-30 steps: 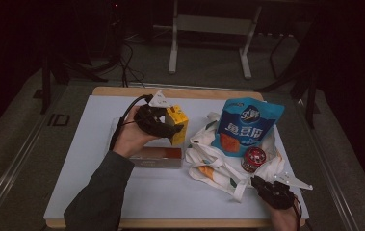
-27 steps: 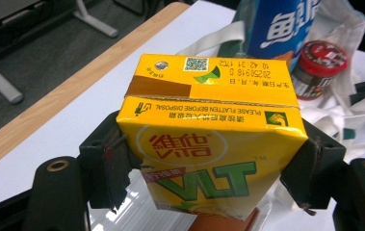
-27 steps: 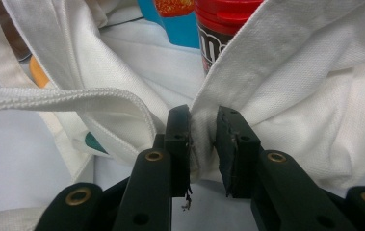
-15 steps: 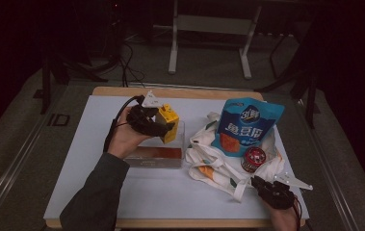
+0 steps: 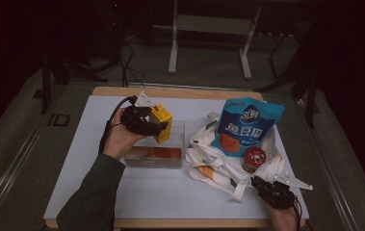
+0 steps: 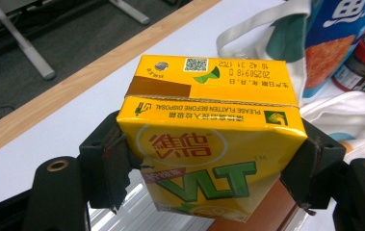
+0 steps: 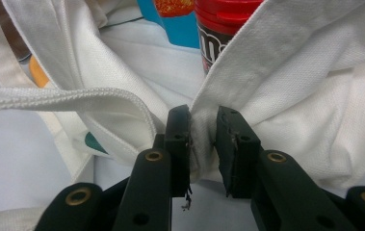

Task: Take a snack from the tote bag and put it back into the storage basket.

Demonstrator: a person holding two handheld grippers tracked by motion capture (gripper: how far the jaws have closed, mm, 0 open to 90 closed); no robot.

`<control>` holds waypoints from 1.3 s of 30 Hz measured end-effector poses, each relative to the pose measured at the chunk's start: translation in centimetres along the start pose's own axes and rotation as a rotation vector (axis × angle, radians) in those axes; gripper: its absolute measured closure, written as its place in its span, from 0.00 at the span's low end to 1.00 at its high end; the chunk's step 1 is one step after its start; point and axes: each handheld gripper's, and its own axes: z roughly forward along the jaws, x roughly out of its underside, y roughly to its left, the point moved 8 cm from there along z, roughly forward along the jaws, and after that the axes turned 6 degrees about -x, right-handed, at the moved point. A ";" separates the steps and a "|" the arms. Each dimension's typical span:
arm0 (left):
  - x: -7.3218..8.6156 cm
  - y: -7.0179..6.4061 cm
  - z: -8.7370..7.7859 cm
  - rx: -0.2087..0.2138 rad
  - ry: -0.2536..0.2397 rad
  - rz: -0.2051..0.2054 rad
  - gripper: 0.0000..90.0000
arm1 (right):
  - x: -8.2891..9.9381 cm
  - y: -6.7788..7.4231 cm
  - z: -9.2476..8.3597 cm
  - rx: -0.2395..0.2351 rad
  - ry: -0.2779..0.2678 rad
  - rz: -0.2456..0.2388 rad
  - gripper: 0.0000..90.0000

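My left gripper [image 5: 157, 126] [image 6: 214, 159] is shut on a yellow VLT drink carton [image 5: 162, 122] [image 6: 214, 139], which hangs tilted over a clear plastic box [image 5: 158, 153]. The pads press both sides of the carton. A white cloth tote bag [image 5: 218, 163] [image 7: 286, 82] lies at the right, with a blue snack pouch [image 5: 247, 127] and a red-lidded jar [image 5: 253, 159] [image 7: 221, 24] in its mouth. Near the table's front right corner, my right gripper [image 5: 262, 185] [image 7: 203, 144] is shut on a fold of the bag's edge.
The white table top [image 5: 88, 178] has a wooden edge [image 5: 180, 92] along its far side. The bag's strap [image 7: 55, 98] runs across the left of the right gripper view. Behind the table stand dark frame legs [image 5: 173, 53] and cables on the floor.
My left gripper has carried the carton a little leftward and down over the clear box. The right gripper has kept still on the bag.
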 end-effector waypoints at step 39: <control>2.4 3.7 -0.3 -0.151 0.016 -0.112 0.32 | 0.0 0.0 0.0 -0.001 0.000 0.001 0.83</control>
